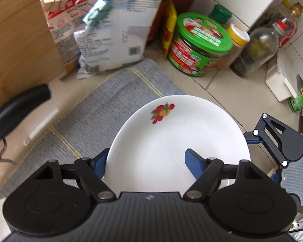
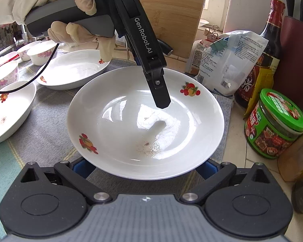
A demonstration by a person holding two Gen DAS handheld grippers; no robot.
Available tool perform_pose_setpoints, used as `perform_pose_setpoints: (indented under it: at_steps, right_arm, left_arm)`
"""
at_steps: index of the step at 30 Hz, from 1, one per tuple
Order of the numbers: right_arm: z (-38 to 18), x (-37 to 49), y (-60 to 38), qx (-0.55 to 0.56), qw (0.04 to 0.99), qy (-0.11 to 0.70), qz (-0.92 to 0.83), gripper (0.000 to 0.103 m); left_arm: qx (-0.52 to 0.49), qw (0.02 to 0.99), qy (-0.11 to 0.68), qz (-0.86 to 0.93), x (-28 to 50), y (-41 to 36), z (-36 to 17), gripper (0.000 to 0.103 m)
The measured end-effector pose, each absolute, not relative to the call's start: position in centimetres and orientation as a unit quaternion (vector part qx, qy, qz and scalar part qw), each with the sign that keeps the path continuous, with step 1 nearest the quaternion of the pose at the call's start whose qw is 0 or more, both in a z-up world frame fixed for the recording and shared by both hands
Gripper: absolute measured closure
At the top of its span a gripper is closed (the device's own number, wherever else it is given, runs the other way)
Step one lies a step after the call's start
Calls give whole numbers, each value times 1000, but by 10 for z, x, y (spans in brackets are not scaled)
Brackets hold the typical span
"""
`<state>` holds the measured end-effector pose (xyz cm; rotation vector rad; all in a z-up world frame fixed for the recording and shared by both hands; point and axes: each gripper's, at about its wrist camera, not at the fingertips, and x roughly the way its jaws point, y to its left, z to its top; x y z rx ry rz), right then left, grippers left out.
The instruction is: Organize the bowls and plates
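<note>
left tool (image 1: 146, 164) is clamped on the near rim of the white fruit-print plate (image 1: 177, 139), one finger inside, one outside. right tool (image 2: 145, 168) sits at the plate's opposite rim, fingertips hidden under it, so can't tell if it grips. plate is over the grey mat (image 1: 103, 104) on the tabletop (image 1: 218, 84).

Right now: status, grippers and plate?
Left gripper clamped on white fruit-print ceramic plate rim. Right gripper spread under near rim, tips hidden. Green-lidded jar beside plate.
</note>
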<state>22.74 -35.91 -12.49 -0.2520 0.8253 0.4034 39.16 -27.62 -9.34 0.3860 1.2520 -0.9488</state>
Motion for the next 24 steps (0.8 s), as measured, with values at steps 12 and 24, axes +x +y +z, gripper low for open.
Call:
perform_pose_setpoints:
  at_steps: [12, 24]
  right_arm:
    - [-126, 194, -353, -116, 883, 414, 187, 0]
    - [-138, 181, -354, -107, 877, 431, 185, 0]
  left_arm:
    - [180, 676, 563, -441, 353, -275, -97, 26]
    - [180, 666, 571, -446, 341, -276, -112, 25]
